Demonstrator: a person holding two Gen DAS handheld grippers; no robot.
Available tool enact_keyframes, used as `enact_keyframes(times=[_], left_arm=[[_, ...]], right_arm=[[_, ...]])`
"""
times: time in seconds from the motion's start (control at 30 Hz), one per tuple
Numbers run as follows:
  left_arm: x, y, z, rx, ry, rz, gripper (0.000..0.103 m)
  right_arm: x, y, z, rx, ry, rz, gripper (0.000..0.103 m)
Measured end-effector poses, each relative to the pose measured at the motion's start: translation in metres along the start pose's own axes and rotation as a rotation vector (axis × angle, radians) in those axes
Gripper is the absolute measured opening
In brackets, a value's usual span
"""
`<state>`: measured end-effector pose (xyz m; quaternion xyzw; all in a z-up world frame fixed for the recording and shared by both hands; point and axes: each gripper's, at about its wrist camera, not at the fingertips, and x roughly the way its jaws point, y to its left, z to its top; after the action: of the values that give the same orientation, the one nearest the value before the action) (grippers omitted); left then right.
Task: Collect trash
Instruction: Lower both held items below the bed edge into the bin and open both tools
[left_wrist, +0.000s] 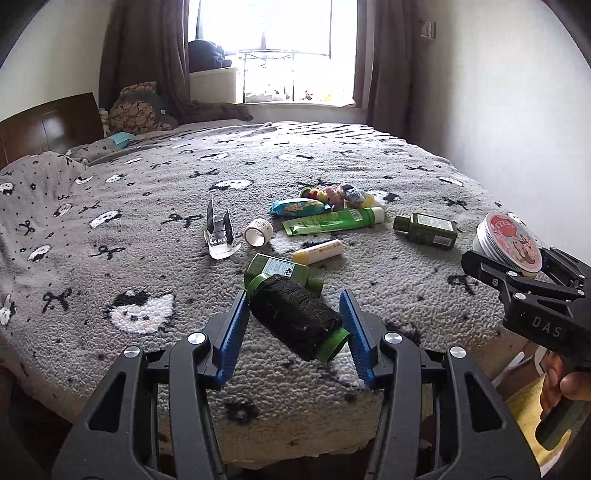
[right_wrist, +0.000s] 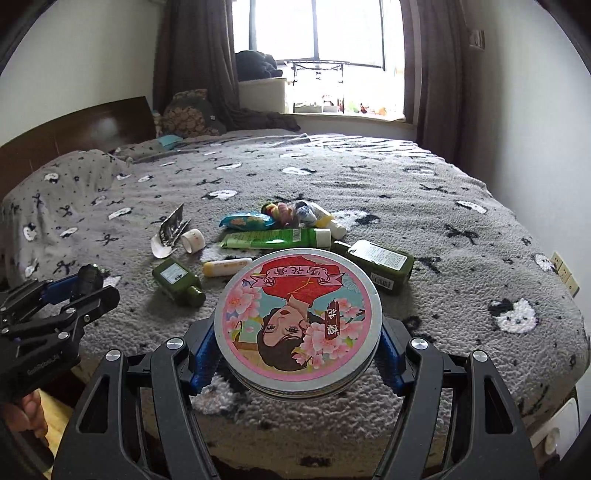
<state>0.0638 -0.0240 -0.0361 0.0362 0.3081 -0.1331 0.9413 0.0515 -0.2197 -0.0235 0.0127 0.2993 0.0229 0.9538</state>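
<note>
Currently black thread spool (left_wrist: 295, 319) held skewed between left gripper (left_wrist: 295, 325) fingers, lower centre; slip risked by corner-only contact. Round tin (right_wrist: 299, 325) clamped by right gripper (right_wrist: 299, 354); remaining trash left mid-bed (left_wrist: 369, 155).

The right tool (right_wrist: 297, 354) clamps a round tin (right_wrist: 298, 326) by its rim, above the bed's (right_wrist: 424, 192) near edge. At left, the left tool (right_wrist: 79, 286) grips a black spool (right_wrist: 89, 277). Beyond lie two green bottles (right_wrist: 179, 281) (right_wrist: 376, 264), a green tube (right_wrist: 277, 238) and a tape roll (right_wrist: 193, 240).
</note>
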Motion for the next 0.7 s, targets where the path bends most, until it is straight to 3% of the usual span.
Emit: enact_keyframes(times=[0.2, 0.37, 0.7], left_arm=[[-0.029, -0.005, -0.019, 0.011, -0.016, -0.03, 0.048], [-0.038, -0.011, -0.045, 0.026, 0.014, -0.066, 0.048], [-0.013, -0.03, -0.112, 0.063, 0.199, -0.151, 0.048]], right_arm=[[-0.037, 0.006, -0.018, -0.042, -0.03, 0.021, 0.07], [-0.047, 0.012, -0.043, -0.074, 0.005, 0.031, 0.07], [-0.024, 0.008, -0.106, -0.054, 0.194, 0.046, 0.07]])
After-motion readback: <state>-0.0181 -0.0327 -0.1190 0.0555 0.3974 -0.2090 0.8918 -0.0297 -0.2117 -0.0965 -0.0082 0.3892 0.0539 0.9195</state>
